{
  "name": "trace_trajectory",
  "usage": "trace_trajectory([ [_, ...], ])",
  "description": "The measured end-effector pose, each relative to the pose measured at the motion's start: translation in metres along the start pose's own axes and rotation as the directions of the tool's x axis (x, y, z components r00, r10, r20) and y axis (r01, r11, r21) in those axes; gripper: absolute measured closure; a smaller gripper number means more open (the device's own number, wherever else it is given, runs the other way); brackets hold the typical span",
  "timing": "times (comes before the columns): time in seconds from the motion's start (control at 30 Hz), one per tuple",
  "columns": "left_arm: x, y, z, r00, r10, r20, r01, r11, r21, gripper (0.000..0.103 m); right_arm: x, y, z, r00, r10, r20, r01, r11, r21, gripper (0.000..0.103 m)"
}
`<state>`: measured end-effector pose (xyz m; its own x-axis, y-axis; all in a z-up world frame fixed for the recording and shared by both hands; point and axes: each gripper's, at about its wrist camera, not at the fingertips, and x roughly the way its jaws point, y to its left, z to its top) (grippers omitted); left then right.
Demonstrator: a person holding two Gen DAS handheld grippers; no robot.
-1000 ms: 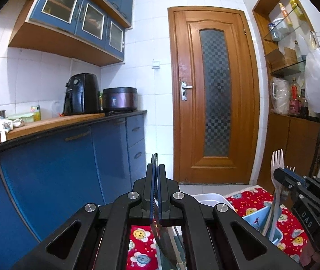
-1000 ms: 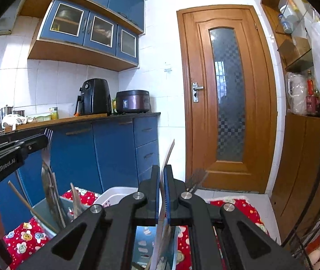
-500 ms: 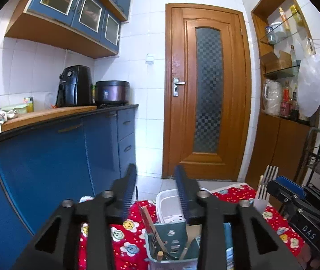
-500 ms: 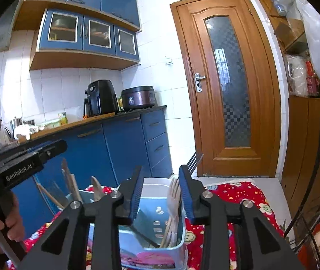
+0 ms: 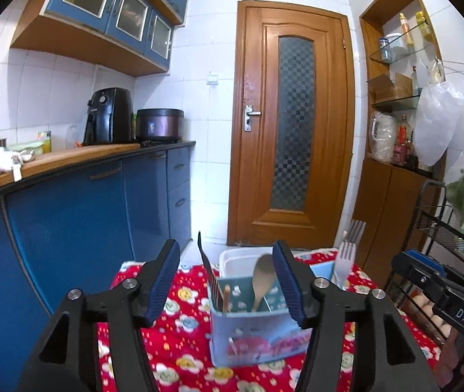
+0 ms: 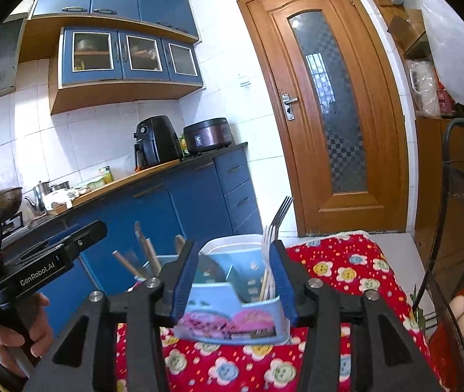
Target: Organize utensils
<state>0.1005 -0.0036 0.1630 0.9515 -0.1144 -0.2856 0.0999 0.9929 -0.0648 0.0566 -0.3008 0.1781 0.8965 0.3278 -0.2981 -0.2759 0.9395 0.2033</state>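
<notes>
Both cams sit low, just behind their own hand-held gripper, facing the brown wooden door (image 5: pixel 292 124) w/ patterned glass. Left-wrist view looks level over the red flower-print cloth (image 5: pixel 179 323) on the worktop; right-wrist view sits to its right, rolled. Both share, close up, the pale-blue plastic utensil caddy (image 5: pixel 255 330) near the worktop's middle.

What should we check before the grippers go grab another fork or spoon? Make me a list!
1. Left gripper empty: ok. Its fingers are opening and hold nothing.
2. Right gripper empty: ok. Its fingers are opening too, nothing pinched.
3. Wooden spoon sits inside the blue utensil holder: ok.
4. White fork stands in the holder: ok.
5. Holder upright on the red flowered cloth: ok.
6. More utensils left to sort: cannot tell, none show on the cloth in these views.
</notes>
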Motion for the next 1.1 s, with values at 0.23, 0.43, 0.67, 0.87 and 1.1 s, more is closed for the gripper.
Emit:
trace_trajectory([
  [0.23, -0.035, -0.004, -0.016, 1.0, -0.013, -0.009, 0.013, 1.0, 0.018, 0.028, -0.028, 0.011, -0.016, 1.0, 0.009, -0.023, -0.008, 1.0, 0.008, 0.038],
  [0.43, -0.059, -0.01, -0.035, 0.998, -0.03, -0.048, 0.03, 1.0, 0.001, 0.027, -0.044, 0.013, -0.033, 0.999, -0.003, -0.045, 0.004, 1.0, 0.02, 0.031],
  [0.67, -0.072, -0.009, -0.059, 0.994, -0.039, -0.098, 0.035, 0.999, -0.04, 0.026, -0.057, 0.012, -0.052, 0.997, -0.013, -0.079, 0.016, 0.999, 0.038, 0.025],
  [0.87, -0.071, -0.008, -0.076, 0.99, -0.032, -0.138, 0.025, 0.998, -0.051, 0.026, -0.062, 0.011, -0.069, 0.993, -0.014, -0.115, 0.021, 0.998, 0.054, 0.023],
  [1.1, -0.071, -0.012, -0.098, 0.987, -0.025, -0.158, 0.018, 0.999, -0.043, 0.026, -0.063, 0.01, -0.09, 0.989, -0.049, -0.14, 0.055, 0.998, 0.042, 0.023],
])
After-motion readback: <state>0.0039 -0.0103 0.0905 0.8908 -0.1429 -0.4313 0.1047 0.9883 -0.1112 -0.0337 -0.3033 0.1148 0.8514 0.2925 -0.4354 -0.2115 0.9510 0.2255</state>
